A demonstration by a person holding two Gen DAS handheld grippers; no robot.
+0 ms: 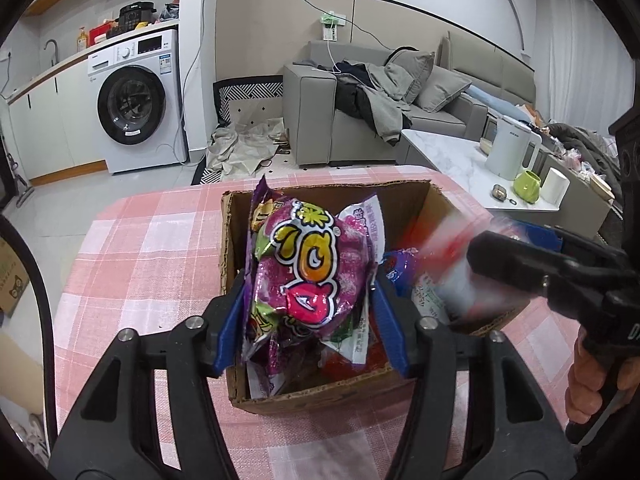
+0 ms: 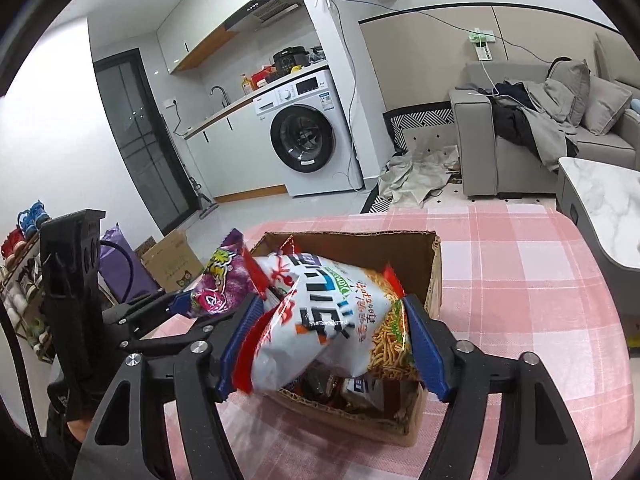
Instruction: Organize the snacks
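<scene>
Here each claw clamps a bag: left [image 1: 310,300] a purple "QQ" pack [image 1: 312,276], right [image 2: 330,344] a white noodle-snack bag [image 2: 320,328].

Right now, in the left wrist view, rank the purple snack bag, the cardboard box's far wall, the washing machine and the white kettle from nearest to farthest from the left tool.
1. Purple snack bag: between its fingers.
2. Cardboard box's far wall: just behind the bag.
3. White kettle: right, on the marble table.
4. Washing machine: far left.

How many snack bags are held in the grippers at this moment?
2. A purple bag sits between the left gripper's pads, and a white noodle bag sits between the right gripper's pads, both over the box. More bags lie inside, partly hidden.
</scene>
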